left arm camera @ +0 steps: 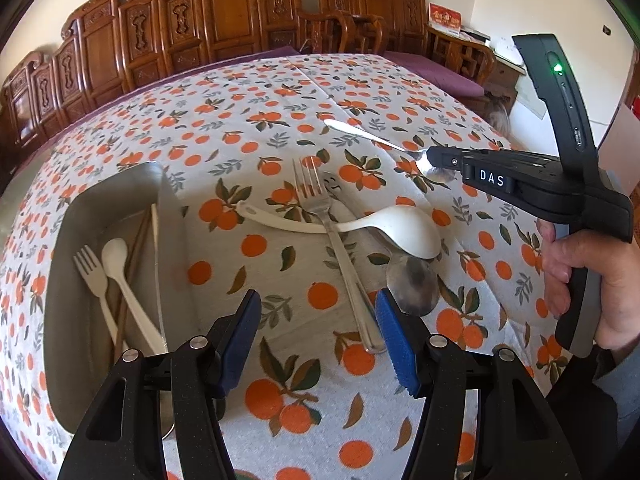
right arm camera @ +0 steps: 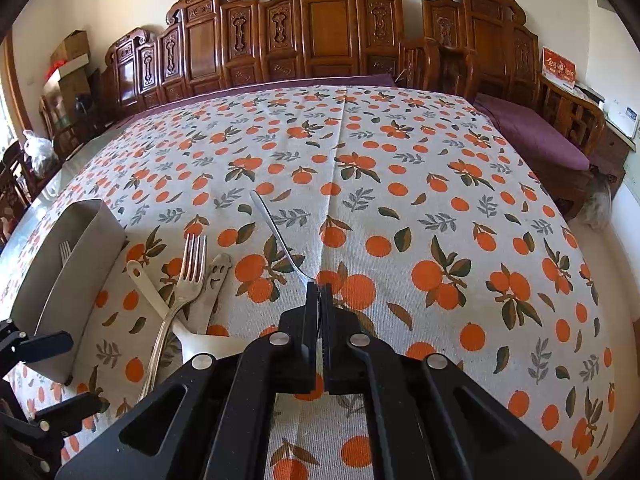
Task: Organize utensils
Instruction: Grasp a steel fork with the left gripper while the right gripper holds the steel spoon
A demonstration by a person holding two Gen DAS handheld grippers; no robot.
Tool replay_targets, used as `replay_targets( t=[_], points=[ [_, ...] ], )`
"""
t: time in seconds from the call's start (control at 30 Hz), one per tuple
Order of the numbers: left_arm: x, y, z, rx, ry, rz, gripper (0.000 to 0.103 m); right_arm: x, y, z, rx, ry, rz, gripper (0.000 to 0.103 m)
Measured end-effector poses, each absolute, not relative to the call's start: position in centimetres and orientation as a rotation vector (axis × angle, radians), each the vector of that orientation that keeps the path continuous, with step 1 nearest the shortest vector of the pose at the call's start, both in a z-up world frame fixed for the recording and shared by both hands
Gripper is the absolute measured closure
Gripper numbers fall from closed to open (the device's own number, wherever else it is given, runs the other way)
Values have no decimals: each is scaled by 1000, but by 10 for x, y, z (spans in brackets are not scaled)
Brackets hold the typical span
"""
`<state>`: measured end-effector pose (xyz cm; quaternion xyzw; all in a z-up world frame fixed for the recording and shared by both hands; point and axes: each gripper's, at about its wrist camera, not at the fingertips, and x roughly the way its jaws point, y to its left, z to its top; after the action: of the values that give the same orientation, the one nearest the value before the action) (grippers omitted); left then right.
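Right tongs clamp a metal spoon by its bowl, held above the worktop. Left tongs spread wide over a metal fork, beside the steel tray.

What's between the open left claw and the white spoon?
In the left wrist view, the metal fork's handle runs up from between the left claw's fingers and crosses the white spoon.

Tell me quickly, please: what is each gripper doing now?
Left gripper: open, holding nothing, above the orange-print tablecloth.
Right gripper: closed on the shiny metal spoon, gripped near its bowl.
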<state>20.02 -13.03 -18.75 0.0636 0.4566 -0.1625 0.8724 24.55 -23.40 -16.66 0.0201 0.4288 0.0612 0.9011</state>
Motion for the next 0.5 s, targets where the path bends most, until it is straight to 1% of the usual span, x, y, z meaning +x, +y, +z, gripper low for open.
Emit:
replay_targets(
  t=[0.1,0.13,0.17,0.2,0.3,0.5],
  points=[
    [203,-134,-190,139,964,-339,47,247,-234,-166,50,886,136,101],
    [205,-136,-193,148,969,-337,49,246,-234,-165,50,883,141,101],
    [207,-138,-194,150,974,-338,56,246,-234,-165,50,881,145,101],
    [209,-139,-196,150,983,-340,58,246,-235,-165,50,881,148,101],
    [218,-143,-201,127,999,-340,59,245,-237,-165,53,882,150,101],
    [243,-152,-216,90,1050,-342,65,244,-246,-166,68,886,147,101]
  ],
)
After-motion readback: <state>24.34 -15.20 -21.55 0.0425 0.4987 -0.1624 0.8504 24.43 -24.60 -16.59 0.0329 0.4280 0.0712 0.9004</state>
